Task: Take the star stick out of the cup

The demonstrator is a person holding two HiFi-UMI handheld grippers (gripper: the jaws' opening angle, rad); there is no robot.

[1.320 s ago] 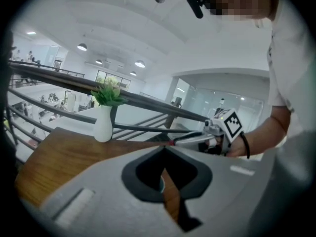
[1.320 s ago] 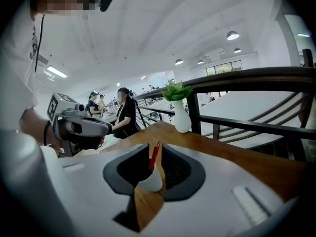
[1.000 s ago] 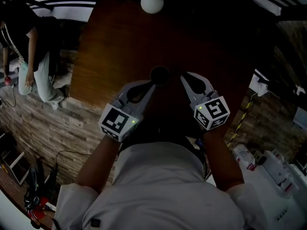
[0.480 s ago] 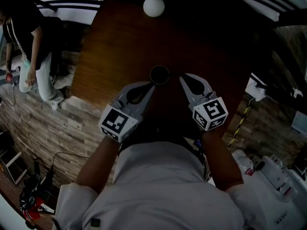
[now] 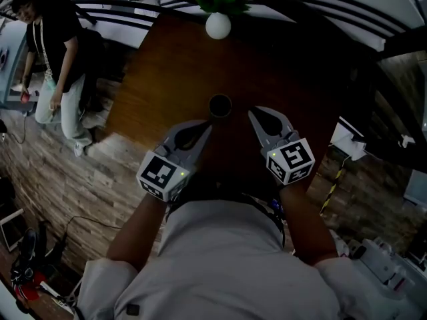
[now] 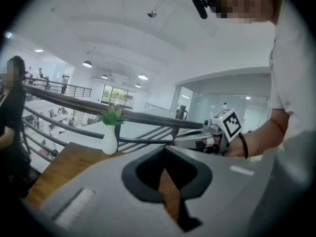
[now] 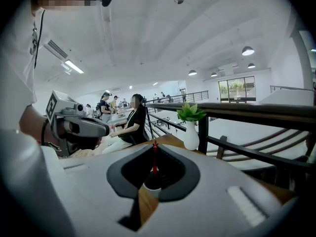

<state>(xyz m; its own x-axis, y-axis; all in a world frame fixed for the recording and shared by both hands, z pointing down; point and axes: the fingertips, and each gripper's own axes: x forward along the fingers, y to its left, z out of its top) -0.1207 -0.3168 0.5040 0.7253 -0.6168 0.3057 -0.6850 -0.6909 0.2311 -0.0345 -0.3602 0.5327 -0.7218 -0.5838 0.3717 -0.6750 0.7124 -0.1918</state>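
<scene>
Star stick (image 7: pixel 154 158) upright in cup (image 5: pixel 220 105), left gripper (image 5: pixel 207 125) and right gripper (image 5: pixel 253 113) nearby, fingers clenched (both empty)

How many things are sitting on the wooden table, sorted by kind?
cup: 1
star stick, standing in the cup: 1
white vase with a green plant: 1
Total: 3
</scene>
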